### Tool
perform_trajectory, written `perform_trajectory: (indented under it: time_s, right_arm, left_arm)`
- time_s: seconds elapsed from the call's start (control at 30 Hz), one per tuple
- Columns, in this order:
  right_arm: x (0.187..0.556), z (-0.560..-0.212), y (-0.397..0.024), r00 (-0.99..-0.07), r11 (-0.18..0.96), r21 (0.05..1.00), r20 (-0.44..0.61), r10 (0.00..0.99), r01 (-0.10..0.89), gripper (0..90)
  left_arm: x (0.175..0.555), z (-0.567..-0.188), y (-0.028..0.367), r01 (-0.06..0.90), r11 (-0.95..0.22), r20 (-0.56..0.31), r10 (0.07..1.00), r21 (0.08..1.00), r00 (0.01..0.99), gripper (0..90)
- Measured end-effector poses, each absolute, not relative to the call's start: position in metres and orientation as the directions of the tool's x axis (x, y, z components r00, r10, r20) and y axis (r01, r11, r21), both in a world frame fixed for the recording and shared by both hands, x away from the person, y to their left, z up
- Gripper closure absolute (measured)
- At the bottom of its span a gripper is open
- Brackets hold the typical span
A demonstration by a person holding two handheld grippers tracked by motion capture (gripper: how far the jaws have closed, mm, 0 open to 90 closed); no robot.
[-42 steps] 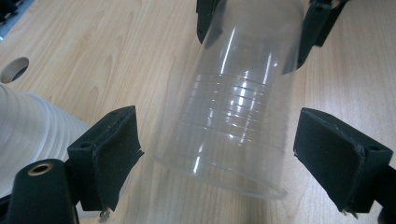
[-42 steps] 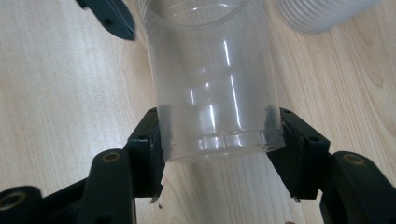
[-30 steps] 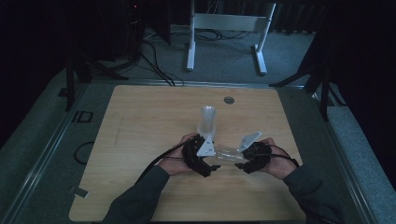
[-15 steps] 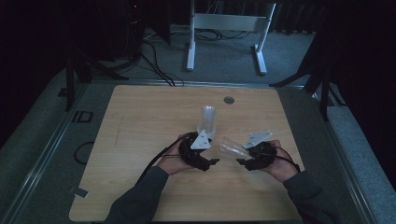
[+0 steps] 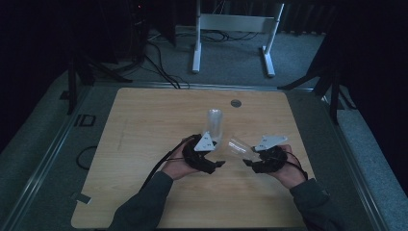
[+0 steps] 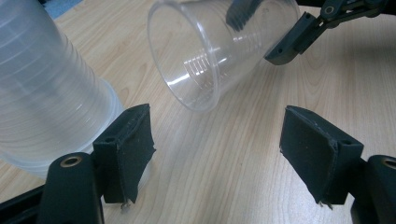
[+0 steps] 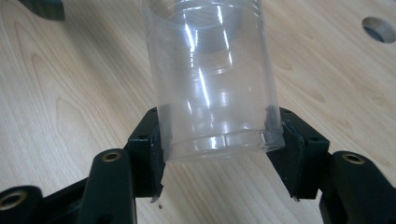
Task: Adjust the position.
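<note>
Right jaws clamping clear cup (image 7: 212, 88), left jaws (image 6: 217, 149) apart, empty

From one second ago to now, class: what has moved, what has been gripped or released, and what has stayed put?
The right gripper, clamped on the single clear plastic cup, drew it away to the right of the stack of clear cups. The left gripper let go and drew back; its jaws, just closing, hold nothing now. The stack stays upright on the wooden table.
</note>
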State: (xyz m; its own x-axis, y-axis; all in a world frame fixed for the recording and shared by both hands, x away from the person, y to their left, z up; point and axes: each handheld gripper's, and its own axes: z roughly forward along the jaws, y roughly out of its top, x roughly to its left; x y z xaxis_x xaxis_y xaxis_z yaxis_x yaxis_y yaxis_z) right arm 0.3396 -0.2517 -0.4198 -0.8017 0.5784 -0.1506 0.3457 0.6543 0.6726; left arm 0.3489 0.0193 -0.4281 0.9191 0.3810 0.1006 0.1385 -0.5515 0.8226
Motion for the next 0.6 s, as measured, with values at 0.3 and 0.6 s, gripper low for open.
perform_trajectory:
  time_s: [0.3,0.6]
  right_arm:
    - [0.3394,-0.4204,-0.2526,-0.793,0.627,0.701,-0.142,0.592,0.342,42.0]
    - [0.3392,-0.4199,-0.2517,-0.783,0.601,0.725,-0.139,0.606,0.335,42.0]
  left_arm:
    - [0.3496,-0.4287,0.0199,0.151,-0.533,0.087,0.395,0.833,0.914,26.2]
    - [0.3507,-0.4288,0.02,0.16,-0.522,0.076,0.401,0.838,0.913,26.3]
